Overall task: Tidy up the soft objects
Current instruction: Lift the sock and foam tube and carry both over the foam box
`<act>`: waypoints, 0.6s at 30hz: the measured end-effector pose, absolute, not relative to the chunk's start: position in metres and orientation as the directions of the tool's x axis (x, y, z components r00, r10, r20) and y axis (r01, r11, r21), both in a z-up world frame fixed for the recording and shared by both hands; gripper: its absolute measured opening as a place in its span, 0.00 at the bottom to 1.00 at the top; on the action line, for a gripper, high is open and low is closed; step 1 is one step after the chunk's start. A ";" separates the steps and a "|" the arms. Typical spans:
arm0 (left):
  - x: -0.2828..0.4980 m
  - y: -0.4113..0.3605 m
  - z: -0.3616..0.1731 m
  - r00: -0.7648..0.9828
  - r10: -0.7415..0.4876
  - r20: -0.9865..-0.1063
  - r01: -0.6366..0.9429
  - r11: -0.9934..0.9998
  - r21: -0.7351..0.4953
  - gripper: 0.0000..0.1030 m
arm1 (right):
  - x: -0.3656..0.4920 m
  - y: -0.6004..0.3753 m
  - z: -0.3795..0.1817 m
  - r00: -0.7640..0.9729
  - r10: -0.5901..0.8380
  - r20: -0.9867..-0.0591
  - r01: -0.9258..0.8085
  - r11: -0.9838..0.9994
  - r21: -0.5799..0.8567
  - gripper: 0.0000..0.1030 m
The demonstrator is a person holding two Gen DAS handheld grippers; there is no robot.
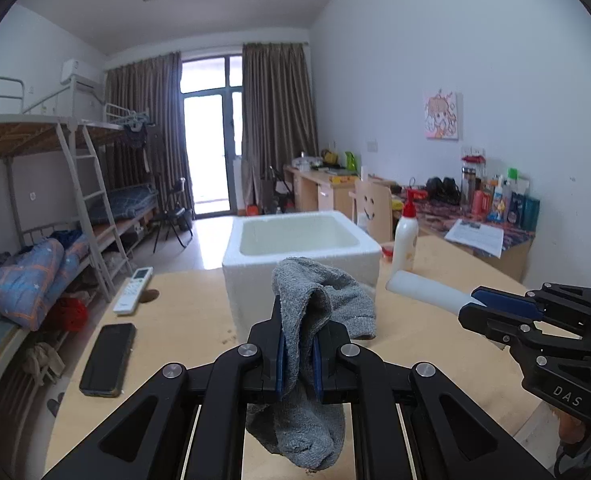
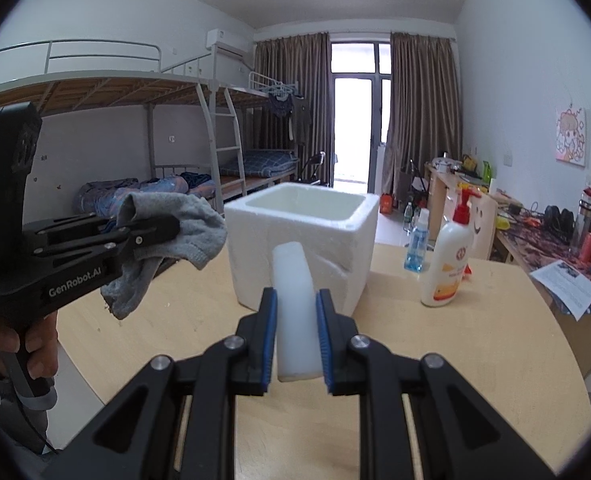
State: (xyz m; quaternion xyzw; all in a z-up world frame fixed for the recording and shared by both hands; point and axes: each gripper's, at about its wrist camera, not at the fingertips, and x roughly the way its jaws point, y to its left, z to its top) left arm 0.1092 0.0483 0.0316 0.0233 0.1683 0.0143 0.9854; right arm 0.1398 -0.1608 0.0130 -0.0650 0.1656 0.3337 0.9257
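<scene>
My left gripper (image 1: 298,344) is shut on a grey sock (image 1: 319,304) and holds it above the wooden table (image 1: 175,320), just in front of the white foam box (image 1: 299,240). The sock also shows in the right wrist view (image 2: 167,236), hanging from the left gripper (image 2: 163,228). My right gripper (image 2: 295,320) is shut on a white foam block (image 2: 295,304), held above the table in front of the foam box (image 2: 303,240). In the left wrist view the right gripper (image 1: 479,304) holds the foam block (image 1: 427,292) to the box's right.
A black phone (image 1: 107,360) and a white remote (image 1: 133,290) lie on the table's left. A lotion pump bottle (image 2: 447,256) and a blue spray bottle (image 2: 417,244) stand right of the box. Bunk beds (image 2: 135,140) fill the left; cluttered desks (image 2: 555,240) line the right wall.
</scene>
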 end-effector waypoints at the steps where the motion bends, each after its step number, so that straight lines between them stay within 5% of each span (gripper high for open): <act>1: 0.108 0.049 0.033 0.945 0.038 -0.325 -0.024 0.999 0.049 0.10 | 0.139 -0.161 0.015 0.724 0.598 -0.344 -0.640 0.768 -0.013 0.22; 18: 0.115 0.061 0.060 0.969 0.067 -0.238 -0.060 0.998 0.035 0.10 | 0.150 -0.146 0.042 0.734 0.614 -0.291 -0.650 0.759 -0.036 0.22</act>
